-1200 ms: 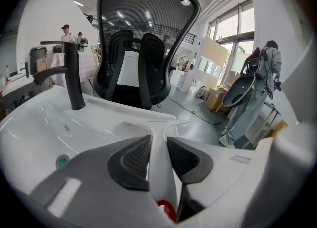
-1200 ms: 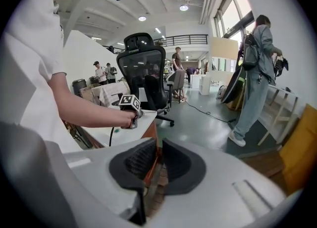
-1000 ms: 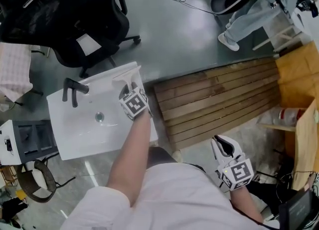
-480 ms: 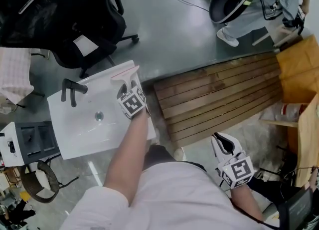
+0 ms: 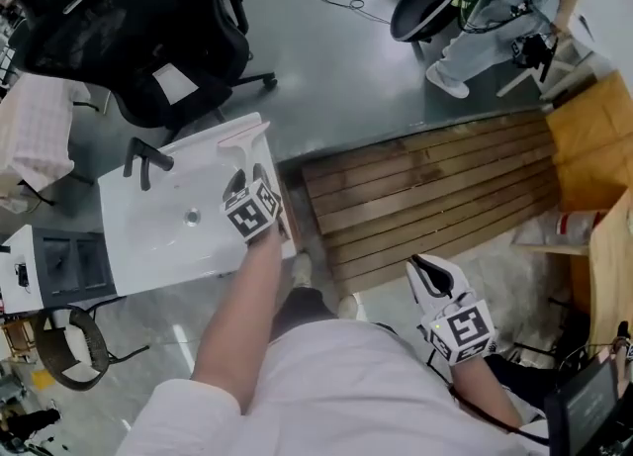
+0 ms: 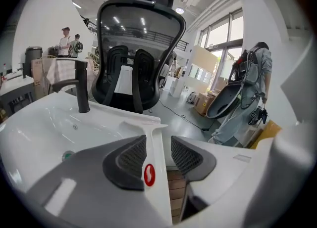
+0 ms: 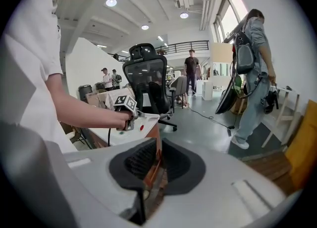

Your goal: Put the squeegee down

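A white squeegee [image 5: 244, 140] with a red-edged blade lies on the right rim of the white sink [image 5: 148, 246]. My left gripper [image 5: 247, 177] stands open just behind it. In the left gripper view the squeegee [image 6: 146, 123] runs lengthwise between the parted jaws of the left gripper [image 6: 157, 142], and its handle bears a red logo; the pads do not press on it. My right gripper [image 5: 427, 268] hangs low at the right, over the floor beside the wooden slats, shut with nothing in it. In its own view the right gripper [image 7: 159, 150] shows its pads close together.
A black faucet [image 5: 143, 162] stands at the sink's far left. A black office chair [image 5: 148, 39] is behind the sink. A slatted wooden platform [image 5: 435, 187] lies to the right, with cardboard [image 5: 588, 137] beyond it. A person [image 5: 495, 9] stands at the top right.
My left gripper has opened and drawn back a little toward me and upward. The squeegee stays lying on the sink's rim. My right gripper shifted slightly left.
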Demonstrator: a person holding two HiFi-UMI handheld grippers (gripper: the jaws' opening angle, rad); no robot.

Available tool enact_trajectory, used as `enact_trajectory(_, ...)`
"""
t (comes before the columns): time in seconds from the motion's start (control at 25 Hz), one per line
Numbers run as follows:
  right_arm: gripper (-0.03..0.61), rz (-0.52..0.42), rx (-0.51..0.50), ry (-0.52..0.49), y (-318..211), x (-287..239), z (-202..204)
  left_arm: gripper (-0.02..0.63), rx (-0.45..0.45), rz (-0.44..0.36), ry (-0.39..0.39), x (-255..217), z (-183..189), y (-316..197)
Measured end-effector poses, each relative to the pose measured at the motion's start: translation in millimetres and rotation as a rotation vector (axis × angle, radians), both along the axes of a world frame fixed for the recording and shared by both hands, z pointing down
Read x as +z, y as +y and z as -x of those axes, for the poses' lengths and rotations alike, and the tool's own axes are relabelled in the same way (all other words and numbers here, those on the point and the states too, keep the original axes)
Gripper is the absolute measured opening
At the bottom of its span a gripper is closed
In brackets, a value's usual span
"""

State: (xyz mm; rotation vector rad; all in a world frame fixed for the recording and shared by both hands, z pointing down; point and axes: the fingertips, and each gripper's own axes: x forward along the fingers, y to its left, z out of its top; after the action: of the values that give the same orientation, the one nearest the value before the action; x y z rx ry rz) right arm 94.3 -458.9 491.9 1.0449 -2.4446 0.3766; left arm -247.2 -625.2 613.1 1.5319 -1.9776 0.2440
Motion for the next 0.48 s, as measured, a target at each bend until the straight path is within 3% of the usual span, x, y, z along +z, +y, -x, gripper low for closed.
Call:
enact_trajectory(0.28,0.032,-0.024,-0.066,-0.024,44.5,-2.7,-25.4,0.124,0.021,-0.047,0.009,-31.5,-29.9,85.3)
enact_trajectory(0.48,0.021,-0.029,-0.131,-0.06,79.4,-4.1,-31.2,0.008,0.039,-0.082,0.004,-58.1,-52.0,157.8)
